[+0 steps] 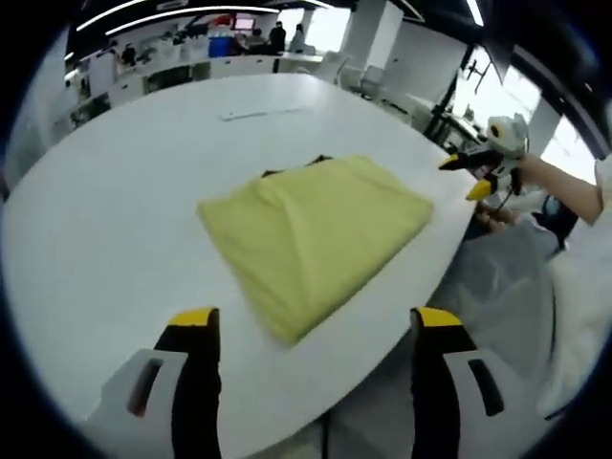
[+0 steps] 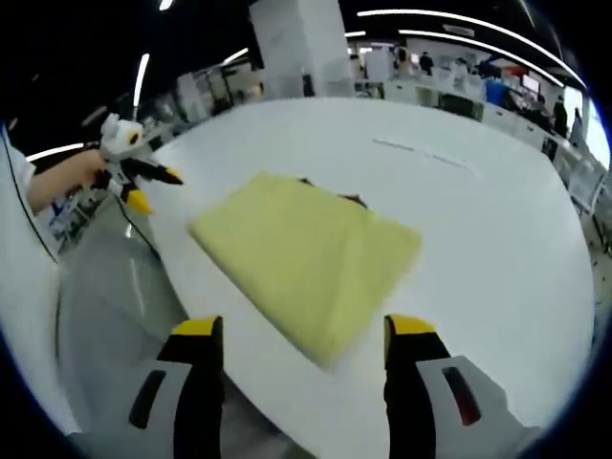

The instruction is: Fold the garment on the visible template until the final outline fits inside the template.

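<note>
A folded yellow garment [image 1: 316, 229] lies flat on the white round table [image 1: 124, 210], near its edge. Small dark bits of the template [image 1: 320, 159] peek out at the garment's far side. My left gripper [image 1: 316, 320] hovers open just in front of the garment's near corner, holding nothing. My right gripper [image 1: 466, 177] shows off the table's right edge, held in a hand, jaws apart. In the right gripper view the garment [image 2: 306, 253] lies ahead of the open right gripper [image 2: 304, 327], dark template corners [image 2: 356, 199] show behind it, and the left gripper [image 2: 156, 189] hangs open beyond the table's left edge.
A thin pale strip [image 1: 258, 114] lies on the table beyond the garment, also seen as a faint line [image 2: 421, 153]. The table edge [image 1: 449, 258] curves close past the garment. Desks, pillars and people stand far behind.
</note>
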